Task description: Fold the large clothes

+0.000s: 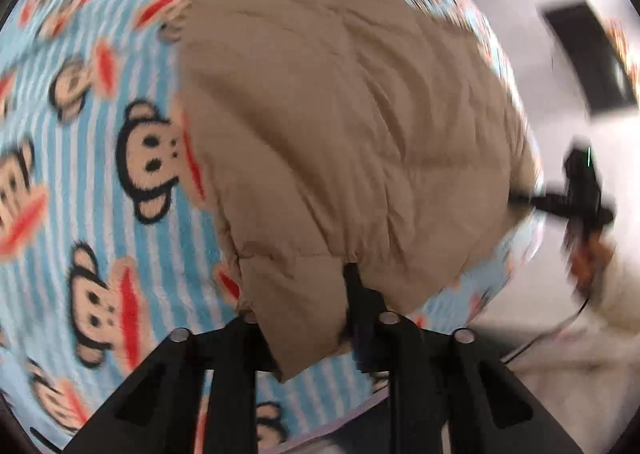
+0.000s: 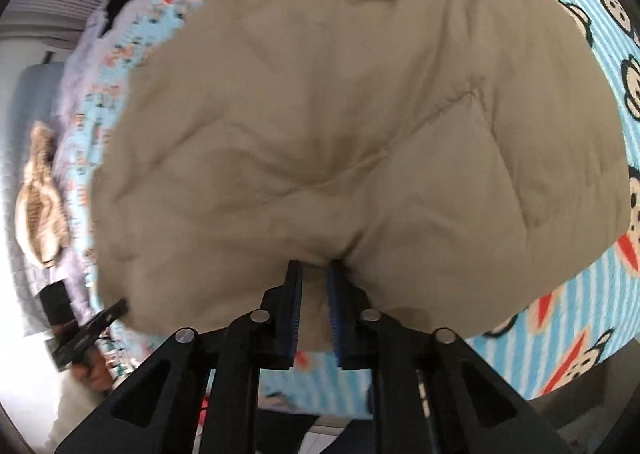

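Observation:
A large tan quilted jacket (image 1: 340, 113) lies spread on a blue striped blanket with monkey faces (image 1: 80, 157). In the left wrist view my left gripper (image 1: 304, 294) is shut on the jacket's near edge. A flap of tan cloth hangs between its fingers and hides the left one. In the right wrist view the jacket (image 2: 340, 113) fills most of the picture. My right gripper (image 2: 315, 278) is shut on its near hem, with the blue pads (image 2: 334, 306) pinching a fold. Each gripper also shows in the other's view, at the jacket's edge: the right gripper (image 1: 580, 193) and the left gripper (image 2: 96, 326).
The blanket (image 2: 580, 314) covers a bed whose edge runs close behind both grippers. A beige knitted item (image 2: 40, 193) lies at the bed's far side. On the pale floor are a dark rectangular object (image 1: 588, 57) and a thin cable (image 1: 556, 330).

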